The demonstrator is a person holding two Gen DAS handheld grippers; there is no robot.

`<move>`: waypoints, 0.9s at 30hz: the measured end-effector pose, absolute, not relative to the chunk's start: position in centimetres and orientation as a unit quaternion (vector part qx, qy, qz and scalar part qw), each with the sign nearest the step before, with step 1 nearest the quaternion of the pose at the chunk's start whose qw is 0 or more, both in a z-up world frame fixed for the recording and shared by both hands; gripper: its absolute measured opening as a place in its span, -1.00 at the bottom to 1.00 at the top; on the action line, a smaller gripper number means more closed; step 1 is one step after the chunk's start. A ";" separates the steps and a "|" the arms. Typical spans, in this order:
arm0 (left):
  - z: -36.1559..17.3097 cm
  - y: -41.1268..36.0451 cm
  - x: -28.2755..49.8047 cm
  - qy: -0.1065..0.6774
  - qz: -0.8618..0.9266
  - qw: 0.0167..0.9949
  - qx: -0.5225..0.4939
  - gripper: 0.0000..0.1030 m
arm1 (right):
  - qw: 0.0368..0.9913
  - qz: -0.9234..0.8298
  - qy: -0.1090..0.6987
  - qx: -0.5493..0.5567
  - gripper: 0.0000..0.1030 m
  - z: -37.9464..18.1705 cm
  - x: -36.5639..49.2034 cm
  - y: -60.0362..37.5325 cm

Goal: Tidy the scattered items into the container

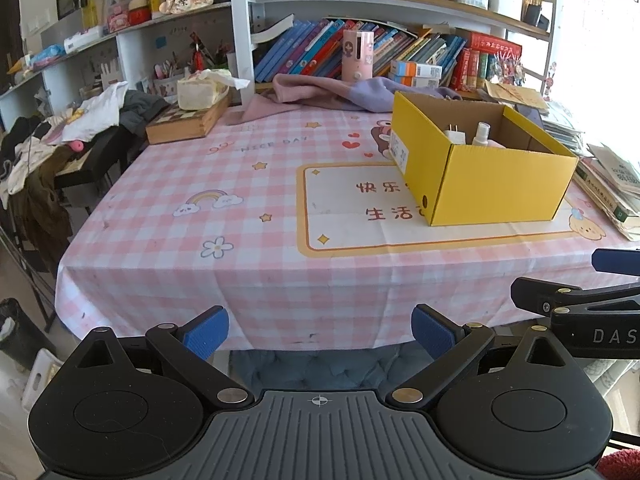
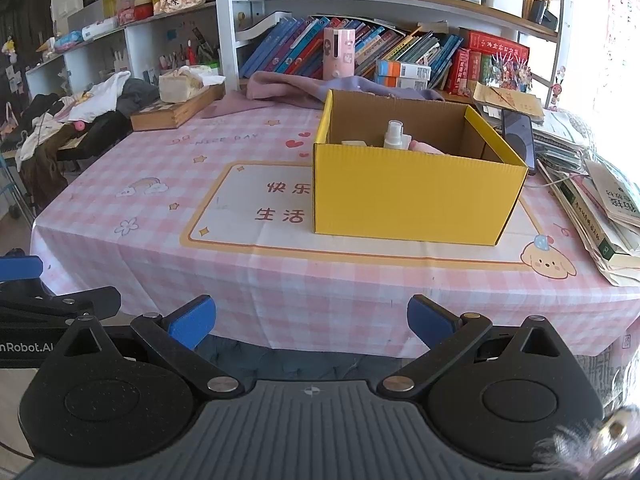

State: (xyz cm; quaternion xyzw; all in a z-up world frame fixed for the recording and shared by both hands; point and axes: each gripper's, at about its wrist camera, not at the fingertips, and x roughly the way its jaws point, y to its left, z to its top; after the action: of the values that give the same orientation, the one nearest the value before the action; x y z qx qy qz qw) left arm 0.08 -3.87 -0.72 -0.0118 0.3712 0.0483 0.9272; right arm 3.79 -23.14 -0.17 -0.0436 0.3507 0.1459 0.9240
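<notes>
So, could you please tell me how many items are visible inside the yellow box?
3: a white charger plug at the left, a white spray bottle mid-box, a pink item beside it. The yellow box walls may hide more.

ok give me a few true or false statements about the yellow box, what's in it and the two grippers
1. The yellow corrugated cardboard box stands open-topped on the pink checked tablecloth. True.
2. A white plastic spray bottle stands upright inside the box. True.
3. The left gripper is shut on a white plug adapter. False: its jaws are open and empty; the white plug adapter is in the box.
4. The right gripper is open and holds nothing. True.
5. The box lies tipped on its side. False: it sits on its base.
6. The pink cylindrical device is inside the box. False: it stands behind it, in front of the books on the shelf.
</notes>
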 end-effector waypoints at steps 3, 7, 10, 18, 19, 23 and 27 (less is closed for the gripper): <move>-0.7 -3.9 0.0 0.371 0.048 0.927 -0.012 0.93 | 0.924 0.146 0.351 -0.044 1.00 -0.2 3.8 -23.1; -0.7 -3.9 0.0 0.373 0.047 0.927 -0.012 0.93 | 0.924 0.146 0.351 -0.044 1.00 -0.2 3.8 -23.1; -0.8 -3.9 0.1 0.376 0.047 0.925 -0.013 0.93 | 0.924 0.146 0.351 -0.044 1.00 -0.2 3.8 -23.1; -0.9 -3.9 0.1 0.377 0.046 0.925 -0.013 0.93 | 0.924 0.146 0.351 -0.044 1.00 -0.2 3.8 -23.1; -0.9 -4.0 0.1 0.377 0.046 0.925 -0.014 0.93 | 0.924 0.146 0.351 -0.044 1.00 -0.2 3.8 -23.1; -1.0 -4.0 0.1 0.378 0.047 0.925 -0.015 0.93 | 0.924 0.146 0.352 -0.044 1.00 -0.2 3.8 -23.1; -1.1 -4.1 0.2 0.381 0.046 0.923 -0.014 0.93 | 0.924 0.146 0.352 -0.044 1.00 -0.2 3.8 -23.0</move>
State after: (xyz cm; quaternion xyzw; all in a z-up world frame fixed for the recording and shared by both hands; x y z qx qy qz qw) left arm 0.17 -4.05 -1.07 -0.0135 0.3809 0.0456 0.9234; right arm 3.75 -23.05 -0.20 -0.0436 0.3519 0.1458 0.9236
